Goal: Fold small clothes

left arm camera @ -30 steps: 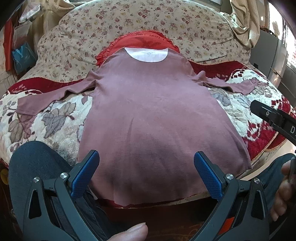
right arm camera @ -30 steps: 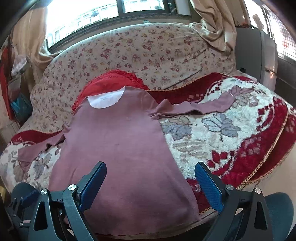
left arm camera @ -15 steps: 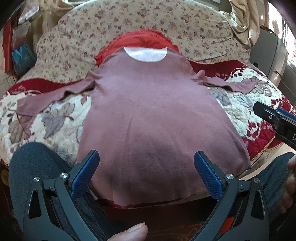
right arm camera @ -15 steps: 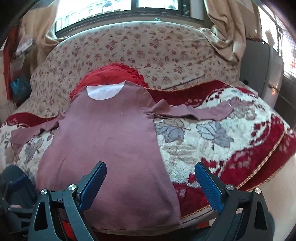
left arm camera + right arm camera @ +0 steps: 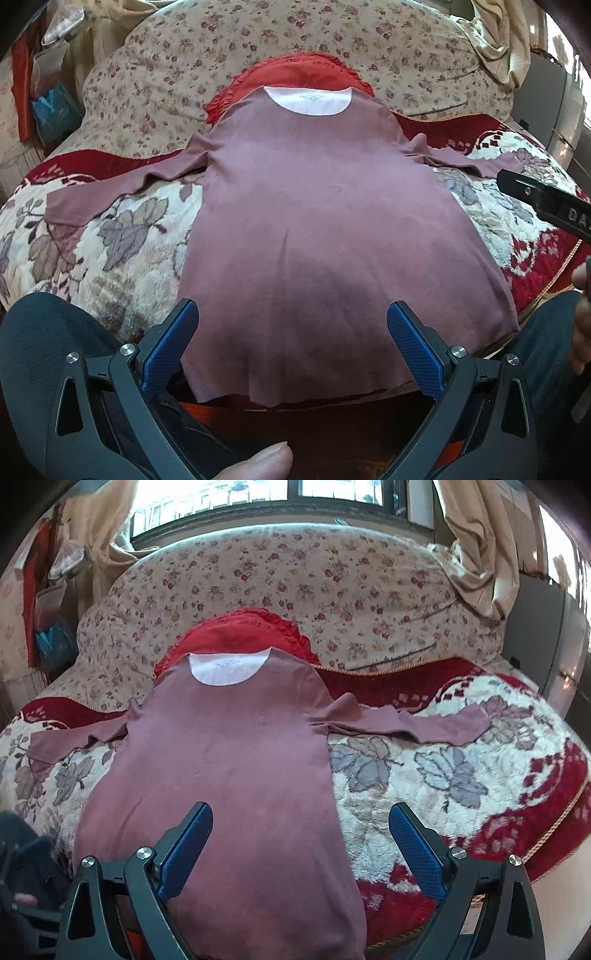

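Observation:
A mauve long-sleeved top (image 5: pixel 332 229) lies flat, front up, on a floral blanket (image 5: pixel 110 240), sleeves spread to both sides, white neck lining at the far end. It also shows in the right wrist view (image 5: pixel 229 768). My left gripper (image 5: pixel 291 339) is open and empty, hovering over the hem near the blanket's front edge. My right gripper (image 5: pixel 299 842) is open and empty, above the top's lower right side; its body shows in the left wrist view (image 5: pixel 546 206).
A red frilled cushion (image 5: pixel 251 627) lies under the collar against a flowered sofa back (image 5: pixel 295 576). The person's knees (image 5: pixel 48 332) flank the front edge. A grey cabinet (image 5: pixel 546 635) stands right; curtains and a window are behind.
The right gripper has risen and swung left, so the top sits more centred under it. The left gripper has moved slightly forward over the hem. The top has not moved.

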`<state>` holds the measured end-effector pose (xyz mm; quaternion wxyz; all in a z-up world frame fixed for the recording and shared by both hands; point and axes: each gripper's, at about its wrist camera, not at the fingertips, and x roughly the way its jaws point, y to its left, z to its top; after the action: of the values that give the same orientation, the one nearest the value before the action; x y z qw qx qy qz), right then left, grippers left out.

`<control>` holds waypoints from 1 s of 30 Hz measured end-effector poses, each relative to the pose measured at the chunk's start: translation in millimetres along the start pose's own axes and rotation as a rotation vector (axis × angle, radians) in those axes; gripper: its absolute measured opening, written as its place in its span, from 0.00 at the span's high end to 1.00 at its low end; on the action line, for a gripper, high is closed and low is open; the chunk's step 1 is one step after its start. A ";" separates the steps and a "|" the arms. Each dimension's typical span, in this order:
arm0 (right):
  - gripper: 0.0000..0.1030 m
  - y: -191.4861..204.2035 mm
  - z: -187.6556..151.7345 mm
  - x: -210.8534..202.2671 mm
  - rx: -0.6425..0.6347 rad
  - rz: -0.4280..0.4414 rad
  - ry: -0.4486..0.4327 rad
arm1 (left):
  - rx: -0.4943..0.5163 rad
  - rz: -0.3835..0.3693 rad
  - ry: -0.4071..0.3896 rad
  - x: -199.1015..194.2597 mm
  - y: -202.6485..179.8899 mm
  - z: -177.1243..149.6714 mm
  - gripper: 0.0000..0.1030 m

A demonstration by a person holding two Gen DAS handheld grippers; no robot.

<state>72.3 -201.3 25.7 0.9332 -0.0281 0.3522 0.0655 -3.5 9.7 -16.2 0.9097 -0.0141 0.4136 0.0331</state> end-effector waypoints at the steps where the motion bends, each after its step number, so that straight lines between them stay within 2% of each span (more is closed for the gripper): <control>1: 0.07 -0.5 1.0 3.5 0.005 0.004 0.006 | -0.002 0.000 0.002 0.1 1.0 0.4 0.01; 6: 0.07 2.9 7.0 6.5 0.004 0.053 -0.013 | 0.009 0.003 0.026 0.7 -3.0 4.2 0.01; 9: 0.07 2.5 9.8 1.0 0.000 0.076 -0.047 | 0.028 0.017 0.002 -10.0 -10.8 7.8 0.01; 13: 0.07 -8.3 11.7 -6.5 0.016 0.098 -0.058 | 0.012 -0.014 0.032 -22.0 -24.0 14.5 0.01; 17: 0.07 -19.3 9.8 -13.7 0.007 0.080 -0.055 | 0.053 -0.057 0.007 -32.6 -38.6 17.5 0.01; 20: 0.07 -28.4 4.7 -15.2 0.001 0.036 -0.053 | 0.058 -0.049 0.039 -19.3 -38.6 23.2 0.01; 24: 0.07 -40.1 1.8 -12.0 0.039 0.023 -0.037 | 0.019 -0.055 0.097 0.9 -29.5 36.4 0.01; 30: 0.07 -29.8 8.2 5.7 0.022 0.008 -0.032 | 0.016 -0.051 0.091 26.6 -22.1 54.3 0.01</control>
<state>86.2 -229.4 28.2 0.9388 -0.0152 0.3378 0.0658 56.3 -8.2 -0.6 0.8906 -0.0189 0.4544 0.0061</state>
